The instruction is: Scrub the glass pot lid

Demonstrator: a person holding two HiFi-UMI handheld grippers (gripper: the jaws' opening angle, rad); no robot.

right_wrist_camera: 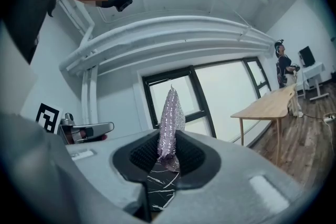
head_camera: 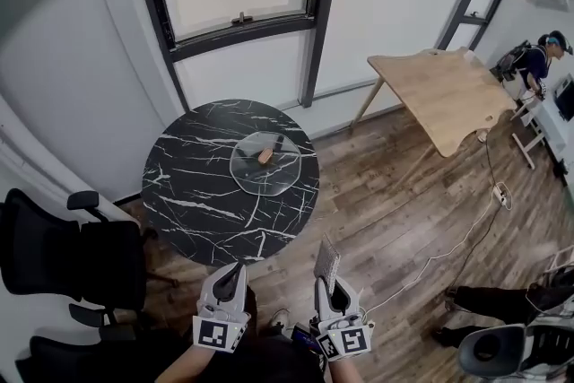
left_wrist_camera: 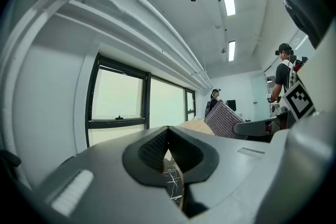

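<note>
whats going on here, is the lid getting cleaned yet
A person holds a gripper in each hand, both low and short of the table. The right gripper is shut on a silvery scouring pad that sticks up from its jaws. The left gripper is shut with nothing in it. The glass pot lid lies on the round black marble table, and neither gripper touches it, so scrubbing is not under way yet.
</note>
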